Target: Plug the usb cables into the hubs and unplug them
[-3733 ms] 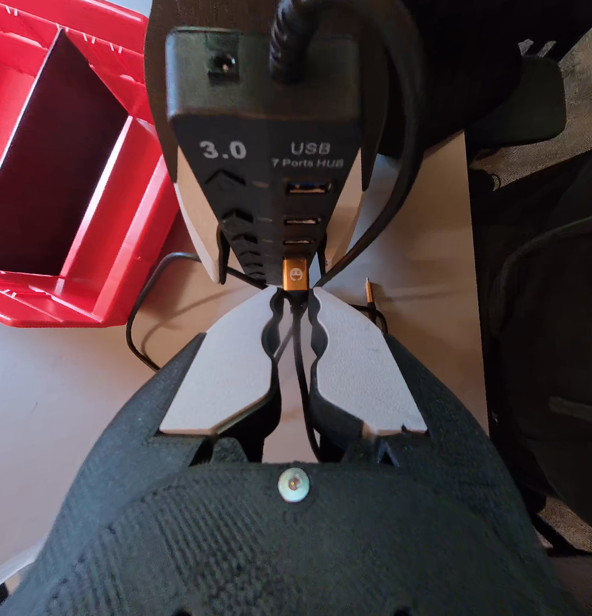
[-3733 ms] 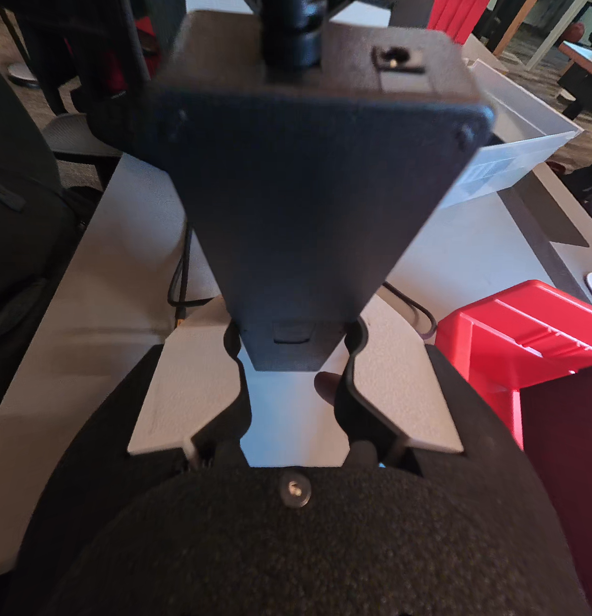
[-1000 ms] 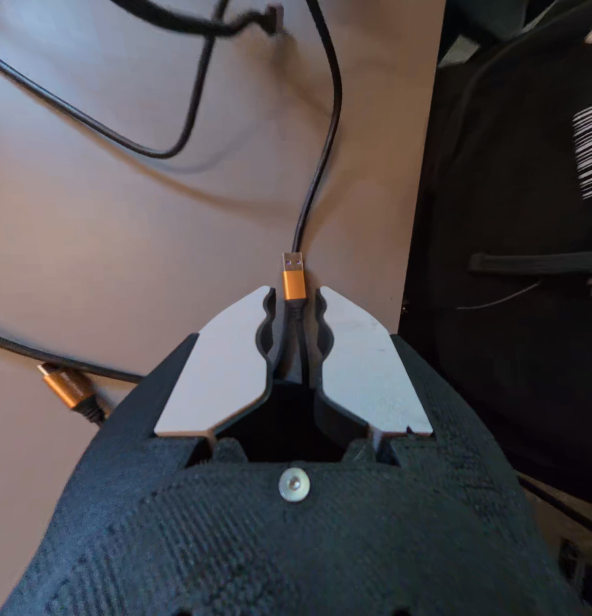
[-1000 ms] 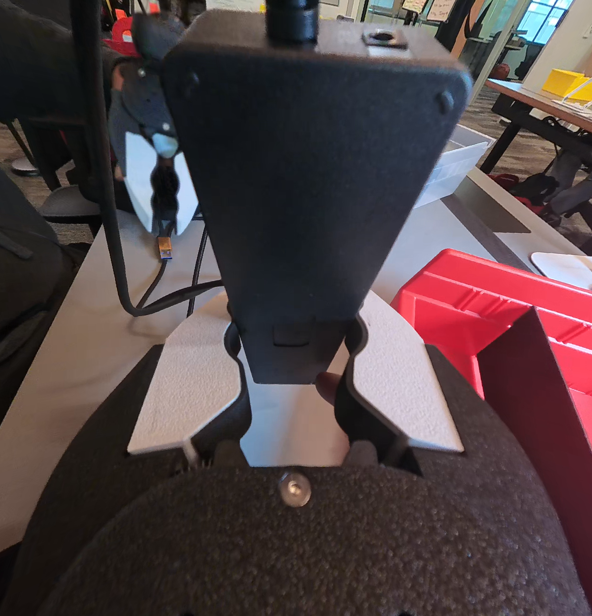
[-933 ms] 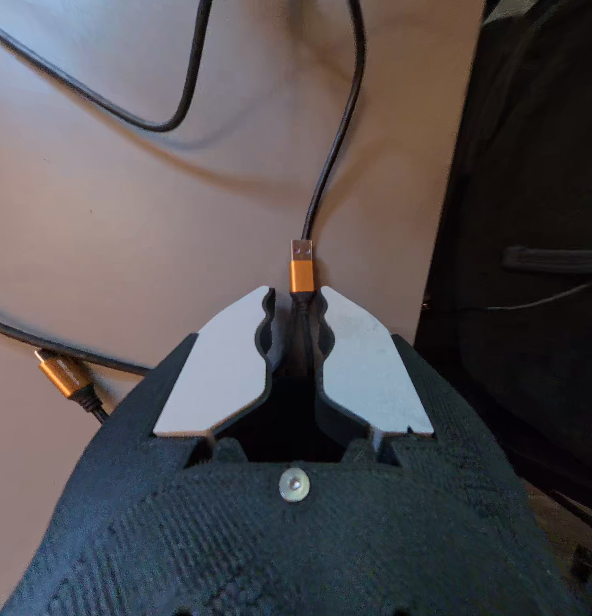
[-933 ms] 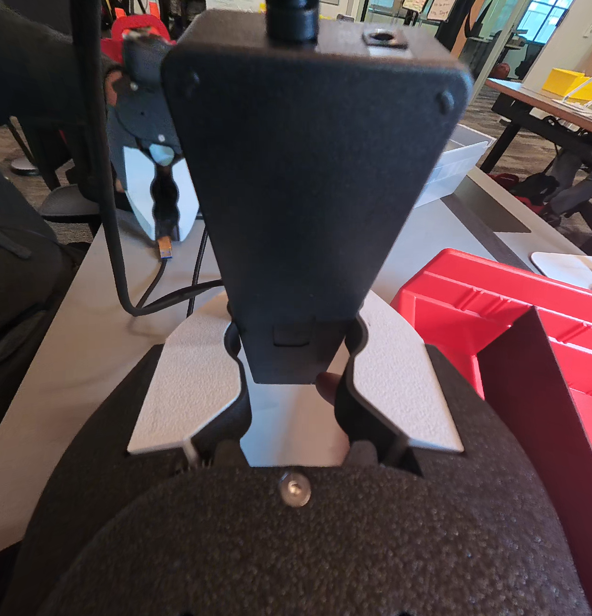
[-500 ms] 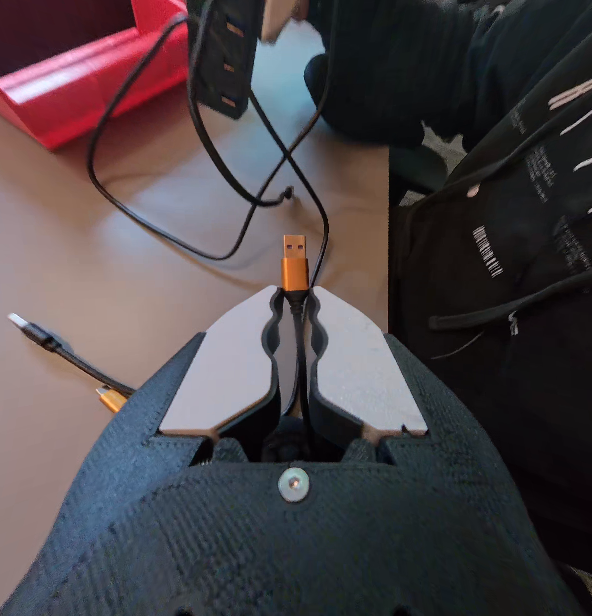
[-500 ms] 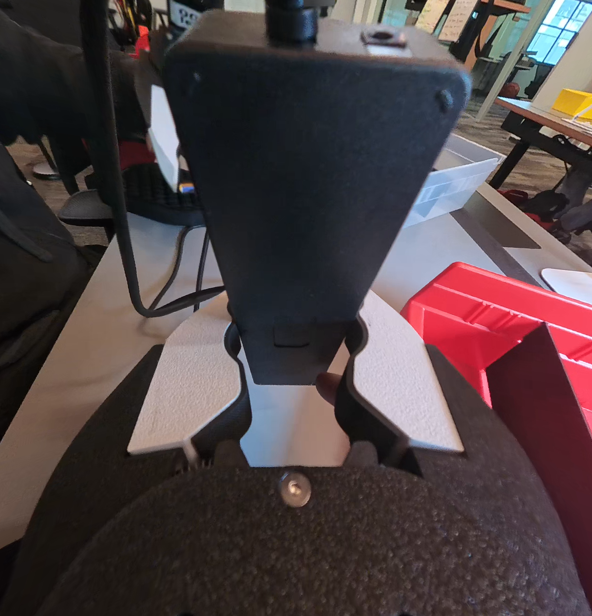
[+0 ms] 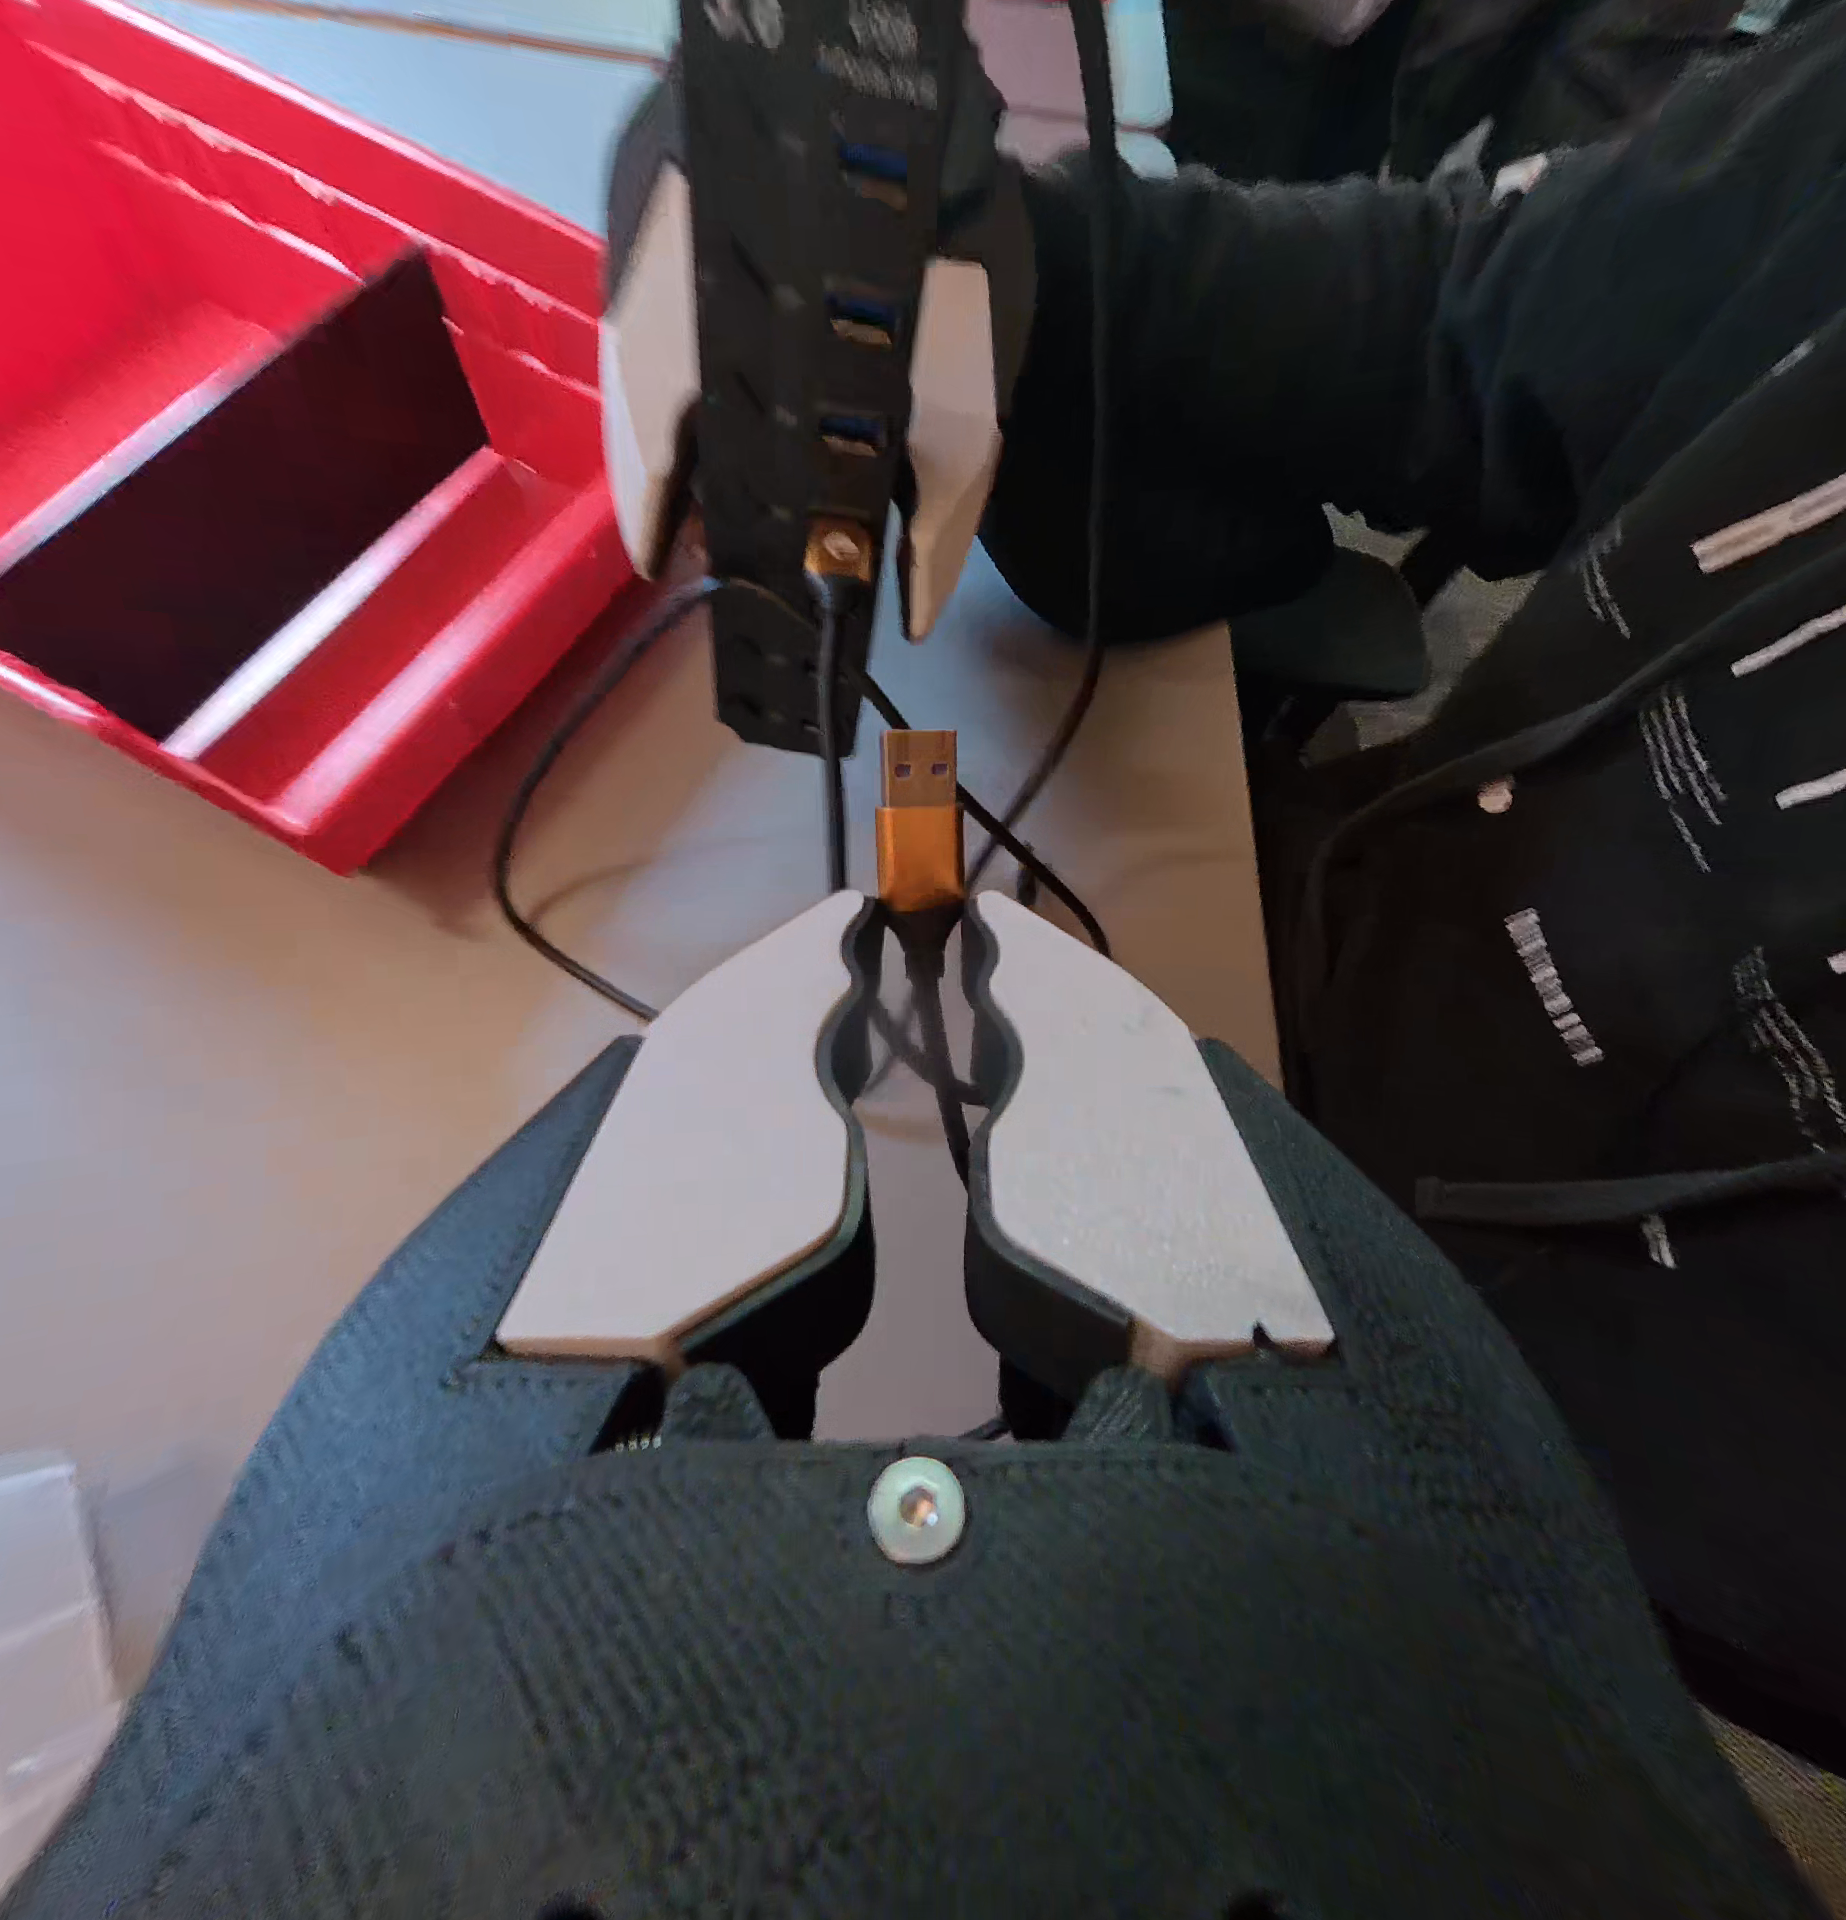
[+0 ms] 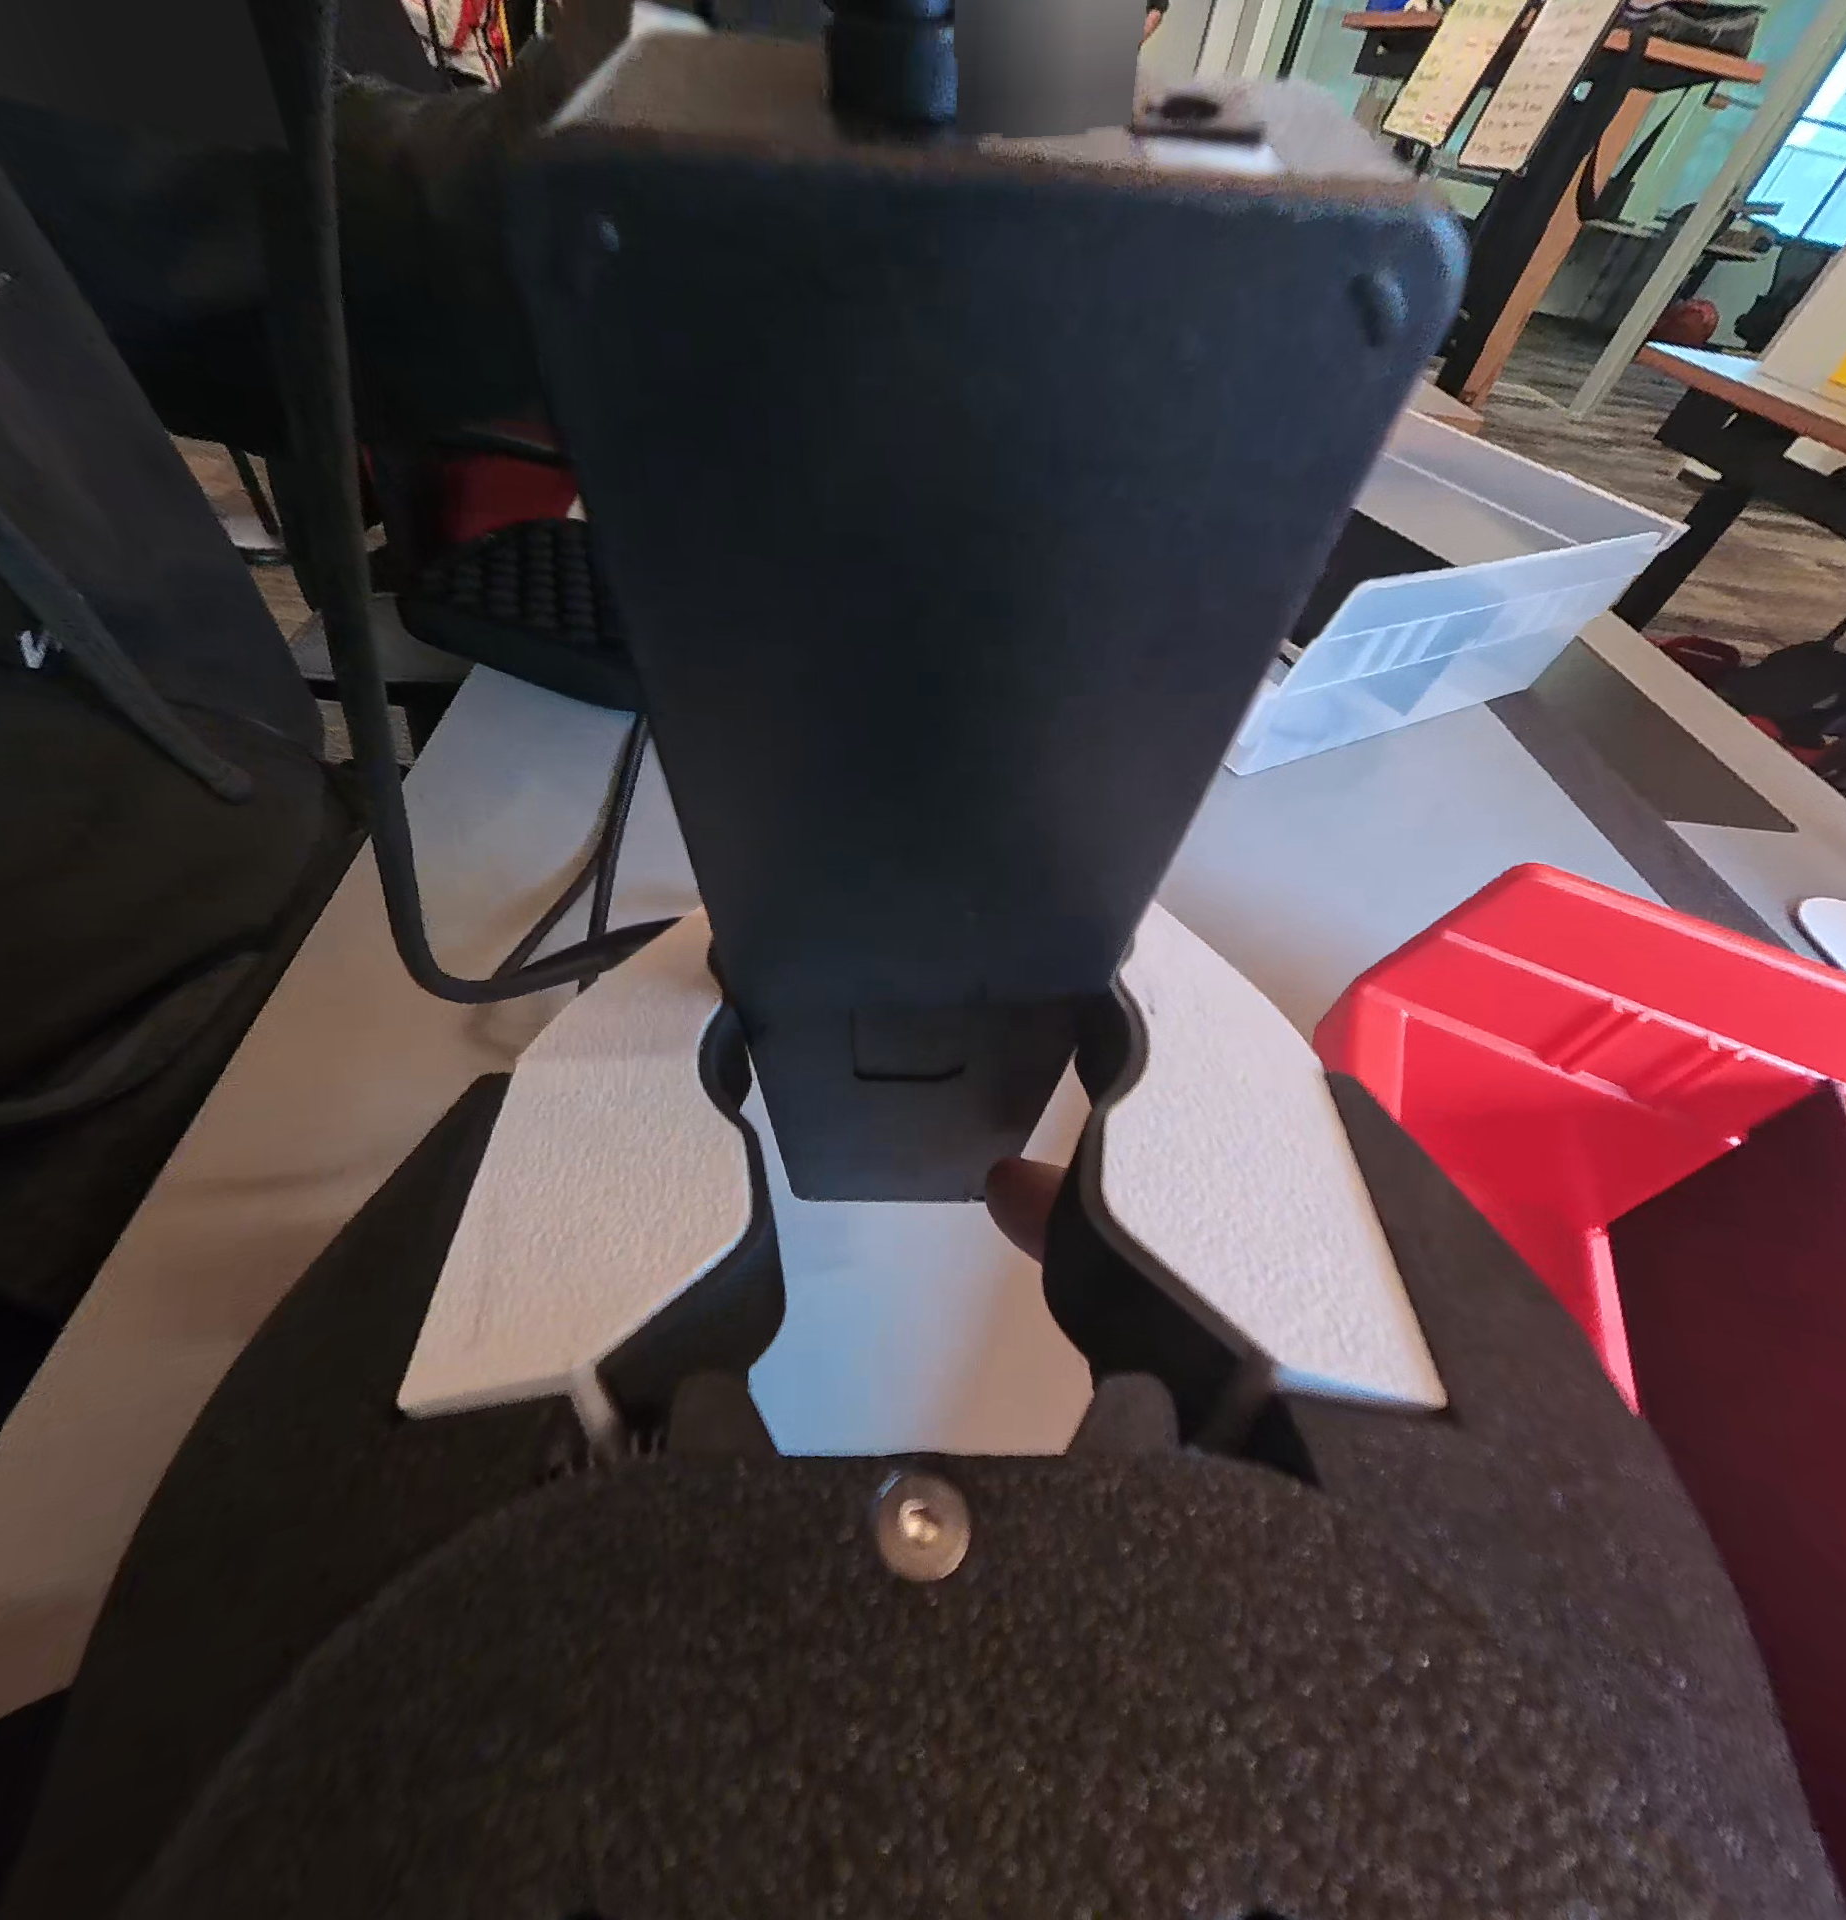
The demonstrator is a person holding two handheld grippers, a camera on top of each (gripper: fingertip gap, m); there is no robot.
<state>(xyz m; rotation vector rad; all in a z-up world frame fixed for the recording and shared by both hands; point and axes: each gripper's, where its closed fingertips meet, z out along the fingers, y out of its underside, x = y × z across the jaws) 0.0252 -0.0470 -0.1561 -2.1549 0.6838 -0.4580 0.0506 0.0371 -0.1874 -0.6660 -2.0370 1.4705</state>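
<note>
In the left wrist view, a red bin (image 9: 275, 499) with a dark divider stands at about 10 o'clock on the pale table (image 9: 223, 1039). At 12 o'clock the black USB hub (image 9: 805, 343) hangs upright above the table, and the two pale fingers of the right gripper (image 9: 794, 582) are closed on its sides. One orange plug (image 9: 841, 551) already sits in a lower port of the hub, with its black cable going down. Just under the hub, a little toward 1 o'clock, is the orange USB plug (image 9: 917, 821), with its metal tip near the hub's bottom end but not touching it. The left gripper (image 9: 914, 914) is clamped on the black boot of this plug. At 3 o'clock is a person's black hoodie (image 9: 1573, 831). In the right wrist view the hub's plain back fills the centre, a clear plastic tray (image 10: 1438, 644) lies at 2 o'clock and the red bin at 4 o'clock.
</note>
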